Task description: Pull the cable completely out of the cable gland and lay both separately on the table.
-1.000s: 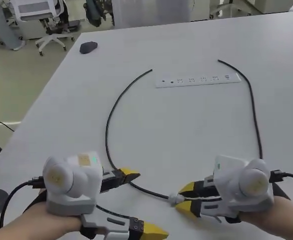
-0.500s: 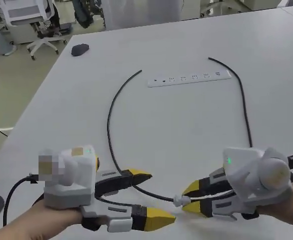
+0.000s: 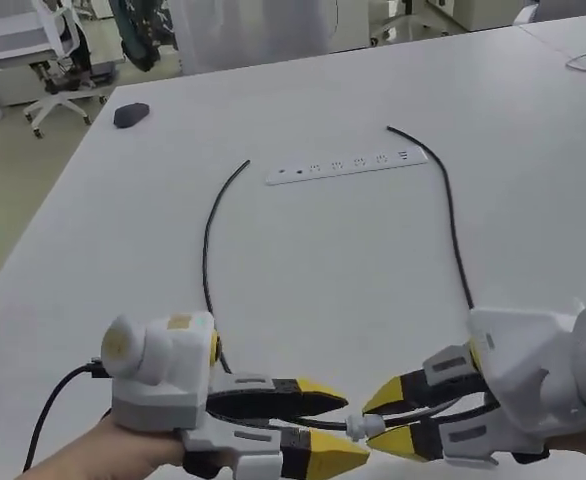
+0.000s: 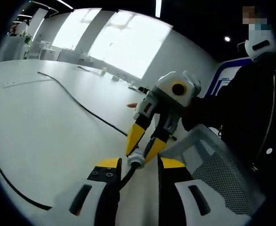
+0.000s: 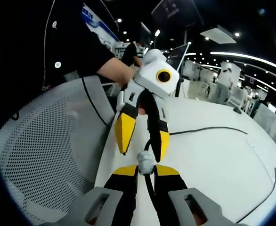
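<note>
Gland [image 3: 358, 428] sat well to the near side of the strip [image 3: 343, 163], by the bench [image 3: 303, 280] edge, with the cable [image 3: 205, 250] threaded through it. From the gland the cable ran in two long arcs back up to the strip. One free end lay just off the strip's left end, the other at its right end. Nothing pulled out yet, by the look of it.

Left tongs [image 3: 343, 428] stood apart, straddling the cable just beside the gland without pinching it; the gap was plain in the left gripper view. Right tongs [image 3: 373, 424] were narrow, with the gland at the very tips and the cable running back between the jaws. Couldn't tell if they actually clamped.

Pose: both tongs low, well on the near side of the strip, nose to nose. Left pointed right and right pointed left, roughly in one line along the cable.

My read for the pull:
- Get the right tongs solidly on the gland body first, not on the cable.
- Close the left on the cable close to the gland.
- Draw the two apart straight along the gland's axis; any angle probably binds the seal.
- The cable is long, so expect several re-grips.
- Risk: the trailing end drags across the strip.
</note>
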`<state>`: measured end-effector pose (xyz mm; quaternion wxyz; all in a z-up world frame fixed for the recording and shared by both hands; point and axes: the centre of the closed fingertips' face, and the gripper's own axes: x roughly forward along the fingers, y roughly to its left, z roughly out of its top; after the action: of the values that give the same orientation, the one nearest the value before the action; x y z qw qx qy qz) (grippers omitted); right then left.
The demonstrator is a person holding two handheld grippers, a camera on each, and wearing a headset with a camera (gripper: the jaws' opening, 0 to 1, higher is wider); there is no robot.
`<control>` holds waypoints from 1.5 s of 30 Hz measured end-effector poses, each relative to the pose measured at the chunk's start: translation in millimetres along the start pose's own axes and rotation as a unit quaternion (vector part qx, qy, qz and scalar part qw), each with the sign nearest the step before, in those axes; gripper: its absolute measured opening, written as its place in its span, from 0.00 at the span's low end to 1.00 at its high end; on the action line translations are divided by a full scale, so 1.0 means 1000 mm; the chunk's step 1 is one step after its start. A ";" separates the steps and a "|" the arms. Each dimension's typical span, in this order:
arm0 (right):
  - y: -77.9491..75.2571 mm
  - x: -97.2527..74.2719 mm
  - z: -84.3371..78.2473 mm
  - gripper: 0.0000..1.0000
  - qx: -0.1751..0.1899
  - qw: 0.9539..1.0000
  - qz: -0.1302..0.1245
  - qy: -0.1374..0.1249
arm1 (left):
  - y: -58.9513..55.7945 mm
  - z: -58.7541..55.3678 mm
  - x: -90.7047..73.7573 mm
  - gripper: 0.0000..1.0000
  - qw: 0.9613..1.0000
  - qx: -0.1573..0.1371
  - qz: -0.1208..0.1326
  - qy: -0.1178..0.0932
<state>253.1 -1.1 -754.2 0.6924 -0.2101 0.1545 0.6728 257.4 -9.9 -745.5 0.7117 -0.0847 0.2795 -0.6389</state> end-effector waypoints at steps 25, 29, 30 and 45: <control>0.002 0.001 0.007 0.08 -0.015 1.000 0.013 -0.007 | 0.002 0.001 -0.002 0.16 1.000 0.011 -0.007 -0.002; 0.002 0.001 0.007 0.08 -0.003 1.000 0.015 -0.008 | 0.000 0.001 -0.002 0.16 1.000 0.028 -0.006 0.000; 0.003 0.001 0.007 0.09 0.021 1.000 0.020 -0.005 | -0.001 0.001 -0.002 0.16 0.999 0.040 -0.006 0.001; -0.004 -0.007 0.011 0.11 0.189 0.979 0.072 -0.027 | -0.007 0.014 -0.002 0.15 0.990 0.139 -0.001 0.016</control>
<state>256.5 -2.0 -741.1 0.6736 -0.0458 0.2745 0.6847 258.7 -12.6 -730.1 0.7112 0.0250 0.1988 -0.6738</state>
